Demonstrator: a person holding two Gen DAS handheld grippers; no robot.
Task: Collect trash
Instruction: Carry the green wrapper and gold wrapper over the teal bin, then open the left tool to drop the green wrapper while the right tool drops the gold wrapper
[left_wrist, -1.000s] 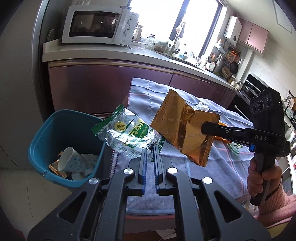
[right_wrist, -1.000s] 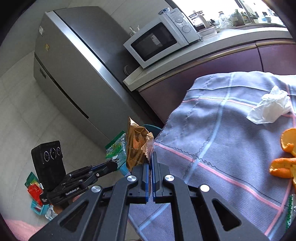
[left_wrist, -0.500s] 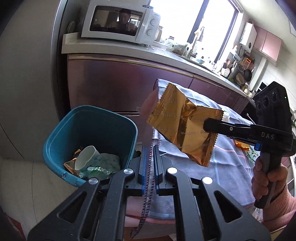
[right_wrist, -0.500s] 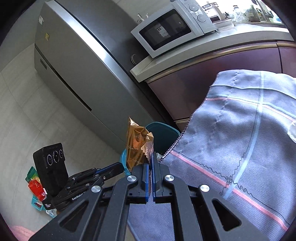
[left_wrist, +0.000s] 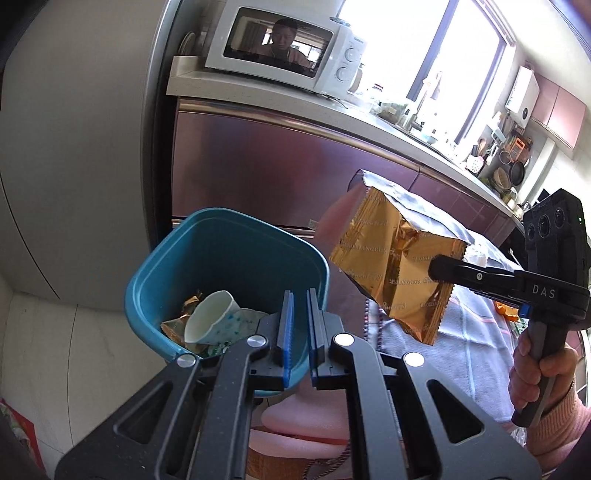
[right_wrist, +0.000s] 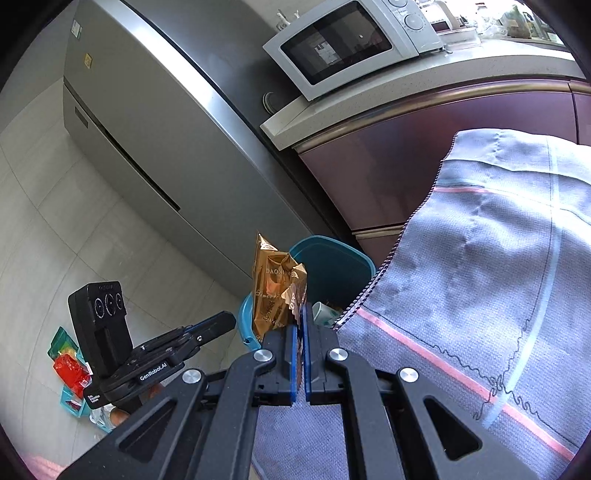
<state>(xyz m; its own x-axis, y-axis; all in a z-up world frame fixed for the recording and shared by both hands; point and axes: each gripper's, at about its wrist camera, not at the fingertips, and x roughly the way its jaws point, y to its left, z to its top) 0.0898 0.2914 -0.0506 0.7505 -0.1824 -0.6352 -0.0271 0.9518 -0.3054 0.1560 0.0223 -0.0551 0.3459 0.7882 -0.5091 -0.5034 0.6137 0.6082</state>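
A crinkled gold snack bag (left_wrist: 391, 258) hangs in the air just right of the teal bin (left_wrist: 236, 258), with my right gripper (left_wrist: 436, 267) shut on its lower corner. In the right wrist view the same bag (right_wrist: 275, 291) stands up from my right gripper (right_wrist: 300, 308), in front of the bin (right_wrist: 332, 266). My left gripper (left_wrist: 299, 295) is over the bin's near rim, shut with nothing between its blue pads. Inside the bin lie a paper cup (left_wrist: 210, 317) and wrappers.
A table under a grey-blue striped cloth (right_wrist: 480, 277) stands right of the bin, with orange peel (left_wrist: 506, 310) on it. Behind are a purple cabinet with a microwave (left_wrist: 280, 48) and a steel fridge (right_wrist: 147, 129). Colourful packets (right_wrist: 68, 365) lie on the floor.
The green-and-clear wrapper that my left gripper held a second ago now lies in the bin. Both grippers have moved left toward the bin, the right one carrying the gold bag.
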